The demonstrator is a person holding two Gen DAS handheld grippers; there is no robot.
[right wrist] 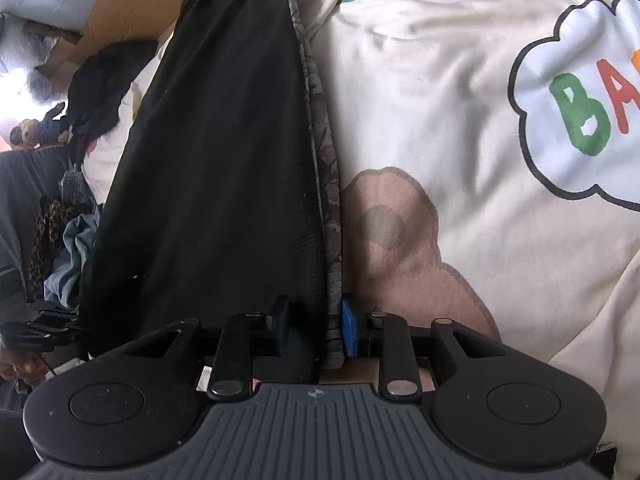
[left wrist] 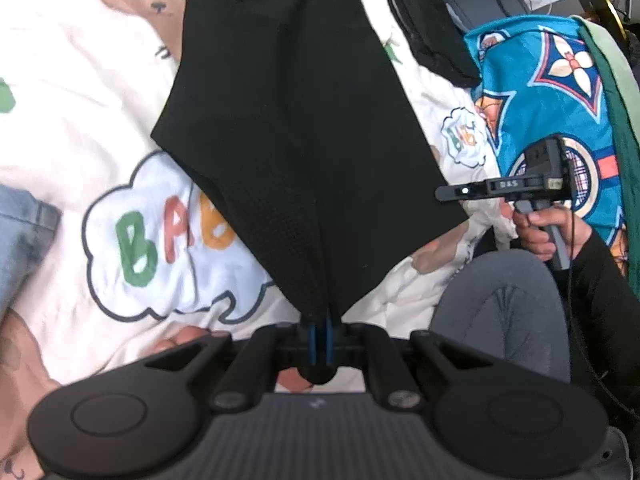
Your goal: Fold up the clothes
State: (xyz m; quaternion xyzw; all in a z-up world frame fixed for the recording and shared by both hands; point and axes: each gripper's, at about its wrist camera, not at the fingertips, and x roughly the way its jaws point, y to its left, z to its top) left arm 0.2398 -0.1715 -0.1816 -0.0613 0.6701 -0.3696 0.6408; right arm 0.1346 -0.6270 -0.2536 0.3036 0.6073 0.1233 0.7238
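Note:
A black garment (left wrist: 288,128) hangs stretched over a cream bedspread (left wrist: 80,92) printed with bears and a "BABY" cloud. My left gripper (left wrist: 320,340) is shut on a bottom corner of it, the cloth bunched between the blue pads. In the right wrist view the same black garment (right wrist: 224,168), with a patterned grey waistband edge (right wrist: 324,184), runs between the fingers of my right gripper (right wrist: 312,328). The jaws stand partly apart with the cloth between them. The right gripper also shows in the left wrist view (left wrist: 512,188), held in a hand beside the garment's right corner.
A blue patterned blanket (left wrist: 552,92) and a dark bag (left wrist: 424,36) lie at the right. Denim (left wrist: 20,232) sits at the left edge. A pile of clothes (right wrist: 72,232) and a cardboard box (right wrist: 132,4) lie beyond the bed's left side. My knee (left wrist: 500,312) is close by.

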